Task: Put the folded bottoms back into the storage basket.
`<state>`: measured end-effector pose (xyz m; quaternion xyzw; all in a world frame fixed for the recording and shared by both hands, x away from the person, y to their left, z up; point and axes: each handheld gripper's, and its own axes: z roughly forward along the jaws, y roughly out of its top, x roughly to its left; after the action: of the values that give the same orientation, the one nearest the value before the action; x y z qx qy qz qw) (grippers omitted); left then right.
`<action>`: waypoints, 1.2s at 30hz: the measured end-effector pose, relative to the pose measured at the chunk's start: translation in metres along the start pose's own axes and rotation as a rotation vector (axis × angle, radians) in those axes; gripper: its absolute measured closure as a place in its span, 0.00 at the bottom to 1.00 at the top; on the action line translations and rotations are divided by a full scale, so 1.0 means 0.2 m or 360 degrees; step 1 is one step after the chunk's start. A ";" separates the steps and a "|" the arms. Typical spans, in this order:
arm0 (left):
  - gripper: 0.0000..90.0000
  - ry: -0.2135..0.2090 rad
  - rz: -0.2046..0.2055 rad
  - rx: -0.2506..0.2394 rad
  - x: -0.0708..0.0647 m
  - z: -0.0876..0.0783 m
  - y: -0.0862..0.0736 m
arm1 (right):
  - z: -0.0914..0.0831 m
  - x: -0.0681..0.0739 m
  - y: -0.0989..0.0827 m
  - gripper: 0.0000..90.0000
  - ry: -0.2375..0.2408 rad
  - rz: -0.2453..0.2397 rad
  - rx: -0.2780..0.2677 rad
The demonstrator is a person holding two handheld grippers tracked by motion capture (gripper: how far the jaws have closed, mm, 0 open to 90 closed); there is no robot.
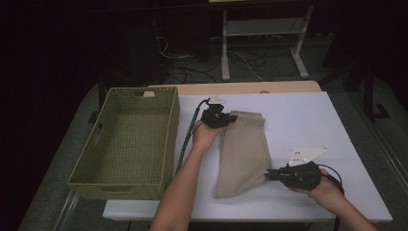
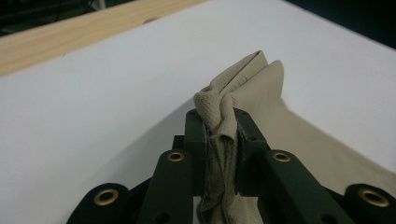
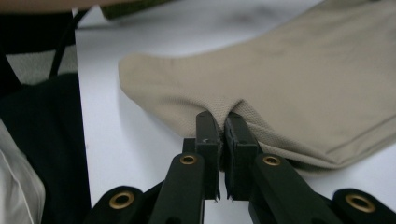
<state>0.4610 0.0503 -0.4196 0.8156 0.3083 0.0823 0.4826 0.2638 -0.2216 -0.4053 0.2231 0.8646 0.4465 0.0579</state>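
A folded beige cloth (image 1: 243, 154) is lying on the white counter (image 1: 308, 120), just right of a green woven basket (image 1: 126, 142). The left gripper (image 2: 219, 126) is pinching the cloth's far end, bunched fabric squeezed between its nearly closed jaws. The right gripper (image 3: 221, 122) is clamping the cloth's near right edge, its jaws narrowed tightly on a small fold of the fabric, beside the counter's front.

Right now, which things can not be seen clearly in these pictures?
- Beige cloth: what garment it is; folded, high view.
- Cloth edge inside the left gripper: hidden by its jaws.
- Green basket: near inner wall hidden by its rim.
- Floor cables: too dark.
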 end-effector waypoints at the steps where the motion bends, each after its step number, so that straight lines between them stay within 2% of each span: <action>1: 0.87 -0.0007 0.0005 -0.0012 -0.01 -0.01 0.01 | 0.00 -0.01 0.01 0.94 -0.0003 0.0001 -0.0014; 9: 0.87 -0.0065 0.0062 -0.0086 -0.08 -0.07 0.09 | -0.02 -0.04 0.14 0.94 -0.0007 -0.0016 -0.0110; 15: 0.87 -0.0097 0.0038 -0.0135 -0.11 -0.13 0.17 | -0.03 -0.06 0.22 0.94 -0.0005 -0.0040 -0.0161; 18: 0.87 -0.0113 0.0021 -0.0123 -0.13 -0.17 0.22 | -0.03 -0.07 0.26 0.94 -0.0002 -0.0052 -0.0184; 22: 0.87 -0.0085 0.0046 -0.0088 -0.16 -0.23 0.32 | -0.04 -0.07 0.33 0.94 0.0013 -0.0055 -0.0224; 27: 0.87 -0.0091 0.0037 -0.0074 -0.18 -0.33 0.42 | -0.07 -0.08 0.43 0.94 0.0045 -0.0061 -0.0271; 33: 0.87 -0.0115 -0.0008 -0.0132 -0.20 -0.47 0.53 | -0.11 -0.07 0.58 0.94 0.0071 -0.0101 -0.0290; 36: 0.87 -0.0111 0.0003 -0.0154 -0.21 -0.53 0.57 | -0.13 -0.06 0.65 0.94 0.0073 -0.0121 -0.0295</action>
<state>0.4303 0.0648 -0.2628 0.7941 0.2862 0.0692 0.5318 0.3104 -0.1808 -0.2875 0.1735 0.8284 0.5272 0.0755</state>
